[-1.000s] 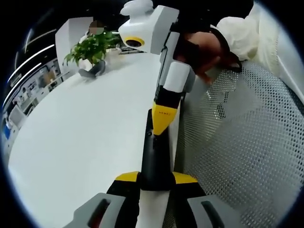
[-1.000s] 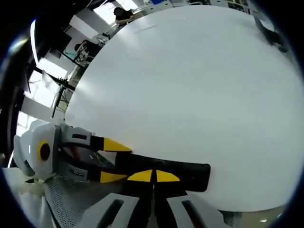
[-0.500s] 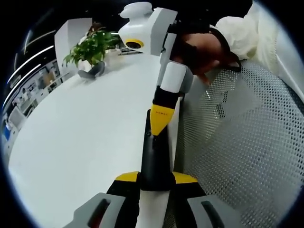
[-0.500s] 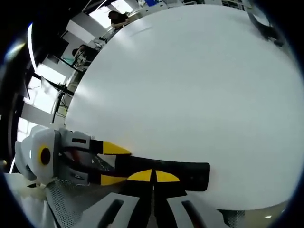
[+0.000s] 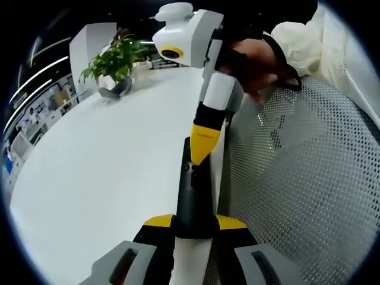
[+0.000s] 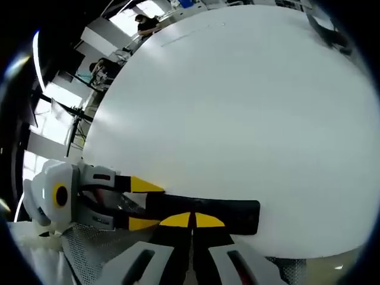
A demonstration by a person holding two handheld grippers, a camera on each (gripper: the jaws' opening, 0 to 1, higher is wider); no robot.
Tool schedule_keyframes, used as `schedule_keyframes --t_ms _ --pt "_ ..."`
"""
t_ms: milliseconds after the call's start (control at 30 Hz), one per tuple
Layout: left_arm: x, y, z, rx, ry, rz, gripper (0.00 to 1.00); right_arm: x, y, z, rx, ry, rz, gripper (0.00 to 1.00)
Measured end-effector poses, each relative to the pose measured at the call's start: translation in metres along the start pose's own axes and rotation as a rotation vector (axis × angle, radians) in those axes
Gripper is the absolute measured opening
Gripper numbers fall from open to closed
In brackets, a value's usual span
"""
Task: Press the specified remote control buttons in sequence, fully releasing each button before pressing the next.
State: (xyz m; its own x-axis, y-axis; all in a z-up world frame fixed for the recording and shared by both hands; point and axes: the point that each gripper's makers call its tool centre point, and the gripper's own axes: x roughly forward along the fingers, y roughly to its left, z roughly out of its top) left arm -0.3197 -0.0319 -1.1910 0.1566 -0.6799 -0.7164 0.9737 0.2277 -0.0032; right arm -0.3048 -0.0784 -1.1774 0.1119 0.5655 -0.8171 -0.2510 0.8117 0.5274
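Beside remote (image 5: 193, 199): mesh chair (image 5: 309, 196), potted plant (image 5: 116, 62).

An open-plan office: broad white table (image 5: 101, 172), potted plant (image 5: 114, 59), mesh chair (image 5: 309, 178), ceiling strip lights (image 5: 41, 65).

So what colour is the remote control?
Black. The remote control lies on the white table, best seen in the right gripper view.

Remote (image 5: 193, 196) buttons too small to tell; near end hidden betw. left tool (image 5: 195, 224) jaws.
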Motion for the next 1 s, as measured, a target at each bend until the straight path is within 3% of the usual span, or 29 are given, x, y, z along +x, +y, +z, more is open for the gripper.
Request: schedule_keyframes --t_ms 133,333,1000 --pt "0.000 0.000 0.000 0.002 -0.002 0.000 0.25 0.001 -0.001 -0.008 0.025 0.047 -0.003 0.00" --pt "0.000 0.000 0.000 -0.001 -0.005 0.001 0.25 0.006 -0.004 -0.012 -0.026 0.079 -0.045 0.00" --pt "0.000 -0.001 0.001 0.002 -0.007 0.001 0.25 0.006 -0.004 -0.014 -0.034 0.088 -0.049 0.00"
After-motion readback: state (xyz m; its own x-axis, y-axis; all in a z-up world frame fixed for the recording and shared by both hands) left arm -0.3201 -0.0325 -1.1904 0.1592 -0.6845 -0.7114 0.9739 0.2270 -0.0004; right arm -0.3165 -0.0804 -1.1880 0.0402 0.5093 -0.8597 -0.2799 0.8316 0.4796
